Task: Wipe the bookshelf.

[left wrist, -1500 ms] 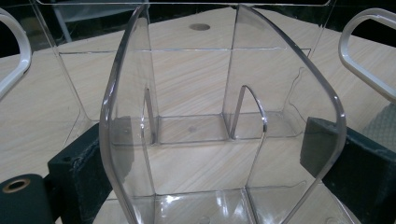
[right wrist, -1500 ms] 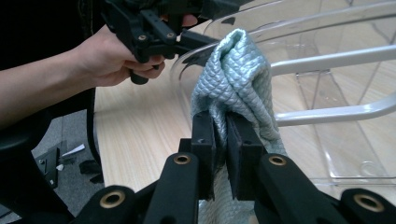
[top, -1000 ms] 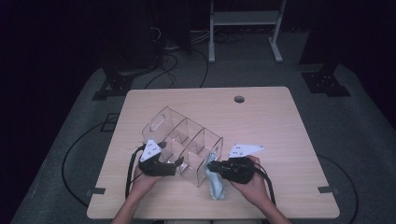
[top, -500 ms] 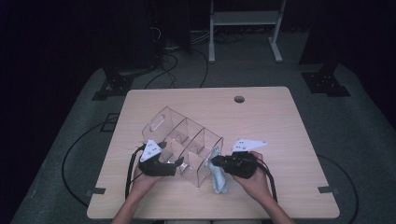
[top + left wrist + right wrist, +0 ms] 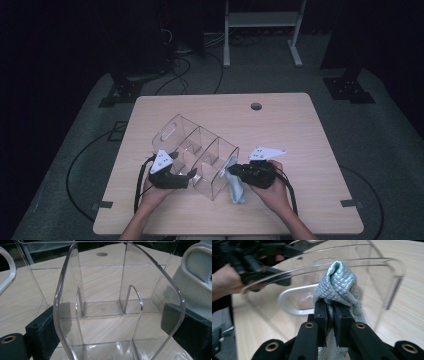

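Here, your right gripper [image 5: 331, 315] pinched the pale blue quilted cloth [image 5: 339, 282] against the clear plastic divided organiser [image 5: 200, 155] near the table's front edge, while your left gripper [image 5: 192, 175] clamped the organiser's near wall.

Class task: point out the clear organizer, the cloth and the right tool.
clear organizer [image 5: 197, 150], high view, on a middle divider.
cloth [image 5: 339, 280], right gripper view, on its bunched top.
right tool [image 5: 331, 312], right gripper view, between its fingertips.
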A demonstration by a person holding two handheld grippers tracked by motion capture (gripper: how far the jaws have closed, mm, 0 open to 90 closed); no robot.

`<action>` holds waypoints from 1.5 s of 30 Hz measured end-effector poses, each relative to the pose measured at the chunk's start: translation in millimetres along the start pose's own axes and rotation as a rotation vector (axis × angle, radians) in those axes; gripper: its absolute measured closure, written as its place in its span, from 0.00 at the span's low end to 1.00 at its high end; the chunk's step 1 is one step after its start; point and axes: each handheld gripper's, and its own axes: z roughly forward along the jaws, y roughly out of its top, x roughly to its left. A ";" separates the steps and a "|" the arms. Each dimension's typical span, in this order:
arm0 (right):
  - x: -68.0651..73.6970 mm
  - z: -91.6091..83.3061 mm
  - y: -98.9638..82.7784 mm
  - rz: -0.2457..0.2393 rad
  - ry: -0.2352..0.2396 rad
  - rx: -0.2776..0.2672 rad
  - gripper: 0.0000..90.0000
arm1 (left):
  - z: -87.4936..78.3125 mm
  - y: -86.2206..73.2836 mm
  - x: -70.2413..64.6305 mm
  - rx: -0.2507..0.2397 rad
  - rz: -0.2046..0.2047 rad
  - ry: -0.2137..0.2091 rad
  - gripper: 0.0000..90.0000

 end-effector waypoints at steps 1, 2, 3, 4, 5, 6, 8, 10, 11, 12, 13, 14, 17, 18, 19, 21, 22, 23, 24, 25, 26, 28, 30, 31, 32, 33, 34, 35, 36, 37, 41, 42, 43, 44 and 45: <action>-2.3 -0.3 0.0 0.008 -0.008 0.000 0.90 | 0.2 0.0 -0.1 0.000 0.000 0.000 0.06; -9.4 -1.3 -1.2 0.029 -0.024 -0.013 0.91 | 1.0 -0.1 -0.9 -0.004 -0.001 0.005 0.06; -10.2 -1.6 -1.8 0.029 -0.031 -0.016 0.91 | 1.2 0.0 -0.9 -0.004 -0.001 0.005 0.06; -10.7 -1.6 -2.3 0.022 -0.043 -0.017 0.91 | 1.2 0.0 -0.9 -0.004 -0.001 0.005 0.06; -10.7 -1.6 -2.3 0.022 -0.043 -0.017 0.91 | 1.2 -0.1 -1.0 -0.005 -0.002 0.005 0.06; -11.4 -1.8 -2.9 0.020 -0.051 -0.014 0.91 | 1.2 -0.2 -1.0 -0.005 -0.003 0.006 0.06; -17.2 -0.9 -5.4 0.052 -0.053 -0.010 0.91 | 1.2 0.1 -1.0 -0.004 -0.001 0.006 0.06; -22.4 1.7 -8.8 0.078 -0.043 -0.005 0.91 | 1.3 0.1 -1.0 -0.003 -0.001 0.005 0.06; -24.7 4.0 -11.5 0.093 -0.045 0.004 0.91 | 1.2 0.0 -1.1 -0.004 -0.002 0.006 0.06; -24.7 4.0 -11.5 0.093 -0.045 0.004 0.91 | 1.2 0.0 -1.1 -0.004 -0.002 0.006 0.06; -30.0 12.4 -19.6 0.120 -0.042 0.034 0.91 | 1.2 -0.1 -1.2 -0.005 -0.002 0.006 0.06; -31.9 15.7 -22.9 0.125 -0.040 0.041 0.91 | 1.1 0.0 -1.2 -0.003 -0.002 0.006 0.06; -35.9 22.0 -30.1 0.147 -0.034 0.058 0.91 | 1.1 -0.2 -1.2 -0.005 -0.003 0.007 0.06; -37.0 23.7 -31.9 0.154 -0.036 0.069 0.91 | 1.1 -0.1 -1.2 -0.005 -0.002 0.007 0.06; -38.2 25.7 -34.1 0.153 -0.045 0.080 0.91 | 1.0 0.0 -1.1 -0.003 -0.001 0.007 0.06; -40.2 28.8 -37.6 0.166 -0.045 0.095 0.91 | 1.0 -0.3 -1.2 -0.006 -0.003 0.007 0.06; -41.7 31.3 -40.1 0.170 -0.048 0.106 0.90 | 1.1 -0.3 -1.3 -0.006 -0.004 0.007 0.06; -42.6 32.6 -41.5 0.174 -0.049 0.112 0.90 | 1.0 -0.3 -1.3 -0.005 -0.003 0.008 0.06; -44.3 34.6 -43.4 0.181 -0.049 0.115 0.90 | 1.0 -0.2 -1.2 -0.005 -0.003 0.008 0.06; -45.6 35.6 -44.3 0.182 -0.053 0.122 0.90 | 1.0 -0.2 -1.3 -0.005 -0.003 0.008 0.06; -46.4 36.4 -44.9 0.181 -0.059 0.127 0.90 | 1.0 -0.2 -1.3 -0.006 -0.003 0.008 0.06; -49.2 38.3 -46.0 0.162 -0.087 0.134 0.90 | 0.9 -0.2 -1.3 -0.004 -0.003 0.008 0.06; -51.6 39.0 -46.5 0.176 -0.085 0.133 0.90 | 1.0 -0.2 -1.5 -0.005 -0.004 0.009 0.06; -51.5 39.1 -46.4 0.173 -0.091 0.133 0.90 | 1.1 -0.2 -1.4 -0.005 -0.004 0.009 0.06; -51.5 39.1 -46.4 0.174 -0.091 0.133 0.90 | 1.3 -0.2 -1.3 -0.005 -0.004 0.008 0.06; -51.8 39.1 -46.4 0.172 -0.092 0.131 0.90 | 1.4 0.1 -1.3 -0.003 -0.002 0.007 0.06; -51.9 38.7 -46.0 0.172 -0.093 0.132 0.90 | 1.3 0.0 -1.3 -0.003 -0.002 0.007 0.06; -51.6 38.1 -45.2 0.176 -0.094 0.131 0.90 | 1.3 -0.2 -1.3 -0.004 -0.004 0.008 0.06; -51.5 36.9 -43.6 0.174 -0.094 0.128 0.90 | 1.3 -0.4 -1.2 -0.006 -0.005 0.008 0.06; -50.8 35.0 -41.1 0.175 -0.096 0.117 0.90 | 1.2 -0.6 -1.1 -0.005 -0.006 0.007 0.06; -46.9 24.9 -29.8 0.155 -0.098 0.070 0.91 | 1.4 -0.6 -0.8 -0.003 -0.005 0.006 0.05; -45.3 20.4 -24.8 0.145 -0.098 0.042 0.91 | 1.7 -0.6 -1.0 -0.005 -0.006 0.006 0.05; -44.1 15.3 -19.7 0.142 -0.094 0.019 0.91 | 2.0 -0.5 -1.2 -0.005 -0.005 0.006 0.05; -44.4 14.9 -19.4 0.142 -0.093 0.016 0.91 | 2.0 -0.5 -1.2 -0.005 -0.005 0.006 0.05; -44.4 14.9 -19.4 0.142 -0.093 0.016 0.91 | 2.0 -0.5 -1.2 -0.005 -0.004 0.007 0.05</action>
